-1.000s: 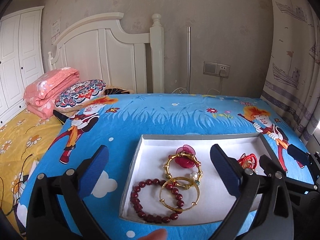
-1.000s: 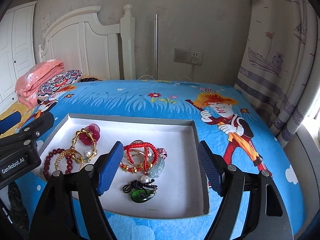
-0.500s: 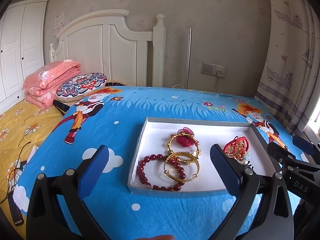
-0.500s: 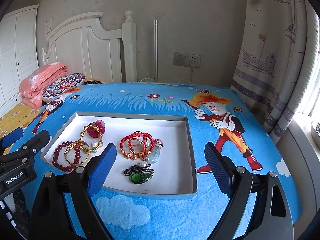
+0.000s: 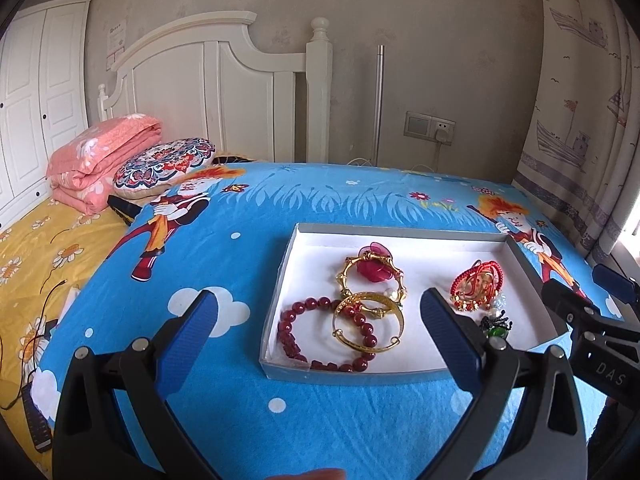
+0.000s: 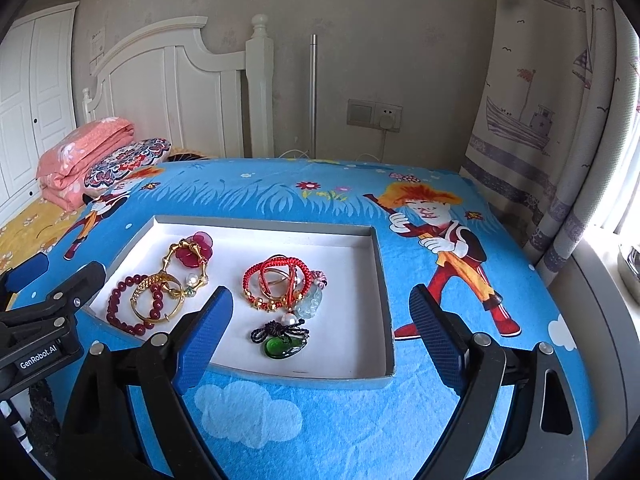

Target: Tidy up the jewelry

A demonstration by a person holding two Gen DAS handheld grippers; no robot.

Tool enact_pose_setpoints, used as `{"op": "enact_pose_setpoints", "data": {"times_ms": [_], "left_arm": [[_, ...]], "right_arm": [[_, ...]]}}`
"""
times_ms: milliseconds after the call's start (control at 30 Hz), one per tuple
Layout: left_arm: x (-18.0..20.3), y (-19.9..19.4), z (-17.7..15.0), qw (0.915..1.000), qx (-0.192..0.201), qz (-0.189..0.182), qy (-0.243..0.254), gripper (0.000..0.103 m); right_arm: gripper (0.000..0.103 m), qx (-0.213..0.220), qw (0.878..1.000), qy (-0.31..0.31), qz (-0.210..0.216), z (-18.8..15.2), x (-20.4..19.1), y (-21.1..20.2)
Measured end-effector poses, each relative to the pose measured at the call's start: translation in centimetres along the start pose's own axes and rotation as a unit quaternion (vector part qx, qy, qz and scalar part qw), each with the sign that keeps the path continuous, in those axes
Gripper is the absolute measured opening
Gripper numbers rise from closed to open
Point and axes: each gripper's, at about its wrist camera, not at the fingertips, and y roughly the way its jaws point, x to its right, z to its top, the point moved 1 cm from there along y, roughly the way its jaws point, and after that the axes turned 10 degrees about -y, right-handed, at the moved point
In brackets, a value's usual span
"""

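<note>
A shallow grey box with a white floor [image 5: 344, 376] [image 6: 300, 376] lies on a blue cartoon bedspread. Its left half holds a dark red bead bracelet [image 5: 310, 303] [image 6: 113, 307], two gold bangles [image 5: 348, 338] [image 6: 142, 312] and a red flower piece [image 5: 374, 270]. To the right lie red cord bracelets [image 5: 476, 280] [image 6: 276, 272], a pale jade pendant [image 6: 312, 302] and a green pendant on black cord [image 6: 280, 346] [image 5: 497, 332]. My left gripper [image 5: 319, 300] hovers open before the box's near left corner. My right gripper [image 6: 320, 296] stands wide open over the near right part, holding nothing.
A folded pink quilt [image 5: 104, 156] and a patterned pillow [image 5: 164, 164] lie by the white headboard [image 5: 224, 92]. A curtain [image 6: 560, 140] hangs at the right. A remote [image 5: 38, 428] lies on the yellow sheet at the left. A fingertip [image 5: 312, 474] shows at the bottom edge.
Both grippers have drawn back from the box, so it now lies farther ahead of the fingers. The right jaws have spread wider. The jewelry has not moved.
</note>
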Motion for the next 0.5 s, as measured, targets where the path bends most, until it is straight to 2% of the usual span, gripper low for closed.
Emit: {"op": "enact_pose_setpoints", "data": {"times_ms": [500], "left_arm": [[0.45,0.26,-0.40,1.0000,-0.006,-0.001,0.005,0.098]], "right_arm": [[0.084,-0.006,1.000,0.000,0.004,-0.27,-0.24,0.21]]}}
